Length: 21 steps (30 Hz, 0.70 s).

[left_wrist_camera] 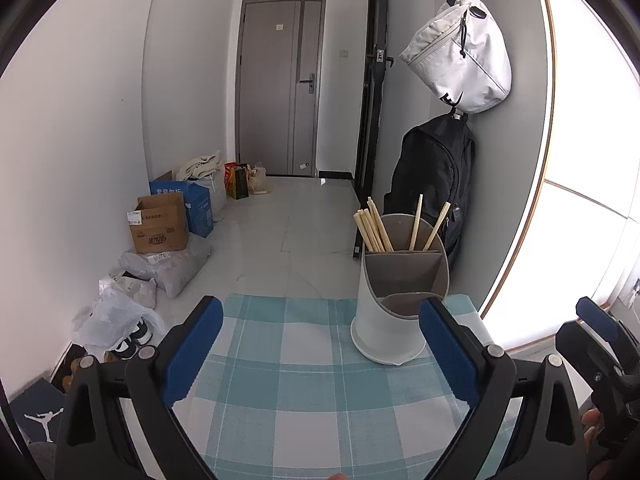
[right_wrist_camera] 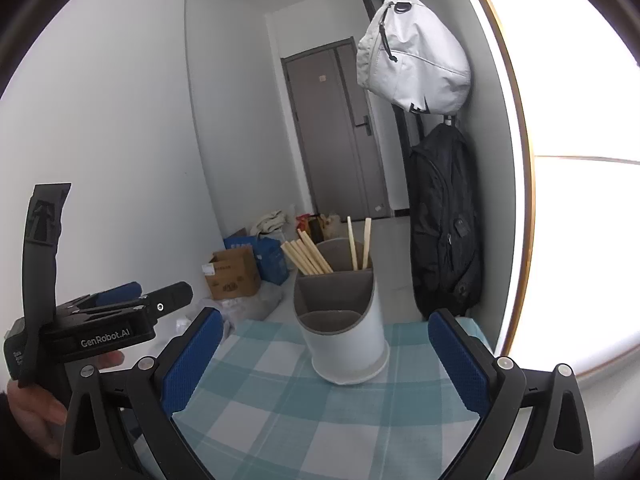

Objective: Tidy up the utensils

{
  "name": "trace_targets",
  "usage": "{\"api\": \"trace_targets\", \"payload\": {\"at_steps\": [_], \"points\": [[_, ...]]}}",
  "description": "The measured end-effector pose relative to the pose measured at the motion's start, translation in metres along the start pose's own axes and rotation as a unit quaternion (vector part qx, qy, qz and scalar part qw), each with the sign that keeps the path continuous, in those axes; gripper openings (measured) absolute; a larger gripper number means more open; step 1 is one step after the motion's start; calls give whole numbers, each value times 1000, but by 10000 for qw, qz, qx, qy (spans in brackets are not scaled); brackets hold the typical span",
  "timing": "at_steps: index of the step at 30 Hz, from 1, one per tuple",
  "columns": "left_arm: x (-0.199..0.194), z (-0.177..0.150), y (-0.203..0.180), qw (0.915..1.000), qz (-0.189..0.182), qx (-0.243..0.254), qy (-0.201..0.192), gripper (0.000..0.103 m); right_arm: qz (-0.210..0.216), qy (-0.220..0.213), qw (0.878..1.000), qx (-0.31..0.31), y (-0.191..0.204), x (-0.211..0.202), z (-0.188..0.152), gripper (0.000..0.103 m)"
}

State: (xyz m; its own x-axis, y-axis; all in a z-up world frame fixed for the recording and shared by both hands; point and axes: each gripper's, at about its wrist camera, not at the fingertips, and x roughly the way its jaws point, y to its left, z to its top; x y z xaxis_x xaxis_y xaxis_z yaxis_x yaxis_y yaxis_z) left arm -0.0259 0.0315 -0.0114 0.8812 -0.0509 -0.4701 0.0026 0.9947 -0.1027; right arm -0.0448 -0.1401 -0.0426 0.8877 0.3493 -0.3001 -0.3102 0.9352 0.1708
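I hold my left gripper [left_wrist_camera: 320, 360] over the near part of the table, its blue-padded fingers [left_wrist_camera: 196, 352] spread wide with nothing between them but the checked tablecloth [left_wrist_camera: 304, 384]. My right gripper [right_wrist_camera: 326, 364] is equally wide open and empty, its blue pads [right_wrist_camera: 456, 364] framing the same cloth. Each gripper shows in the other's view: my right one sits at the far right edge of the left camera, my left one low at the left of the right camera, with my hand [right_wrist_camera: 36, 408] wrapped round its handle. Just ahead of both grippers, a little to the right of my left one and nearly centred between the fingers of my right, stands the utensil holder [right_wrist_camera: 344, 344], a white cylinder with a grey divided insert, upright on the cloth near the table's far edge. Its front compartment looks empty; the rear compartments hold wooden chopsticks [right_wrist_camera: 308, 258], a bundle leaning left and two more [right_wrist_camera: 359, 244] standing nearly upright on the right. Beyond the holder, to the right, a black backpack [right_wrist_camera: 444, 232] hangs against the wall with a white bag [right_wrist_camera: 416, 68] above it. Farther off to the left, cardboard boxes [left_wrist_camera: 160, 226] and plastic bags [left_wrist_camera: 116, 316] line the floor, and a grey door [left_wrist_camera: 280, 88] closes the hallway.
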Motion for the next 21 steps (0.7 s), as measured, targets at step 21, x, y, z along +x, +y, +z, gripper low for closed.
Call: {"api": "trace_targets", "payload": {"at_steps": [21], "points": [[-5, 2, 3, 9998, 19, -170, -81, 96, -17, -12, 9999, -158, 6, -3, -2, 103]]}}
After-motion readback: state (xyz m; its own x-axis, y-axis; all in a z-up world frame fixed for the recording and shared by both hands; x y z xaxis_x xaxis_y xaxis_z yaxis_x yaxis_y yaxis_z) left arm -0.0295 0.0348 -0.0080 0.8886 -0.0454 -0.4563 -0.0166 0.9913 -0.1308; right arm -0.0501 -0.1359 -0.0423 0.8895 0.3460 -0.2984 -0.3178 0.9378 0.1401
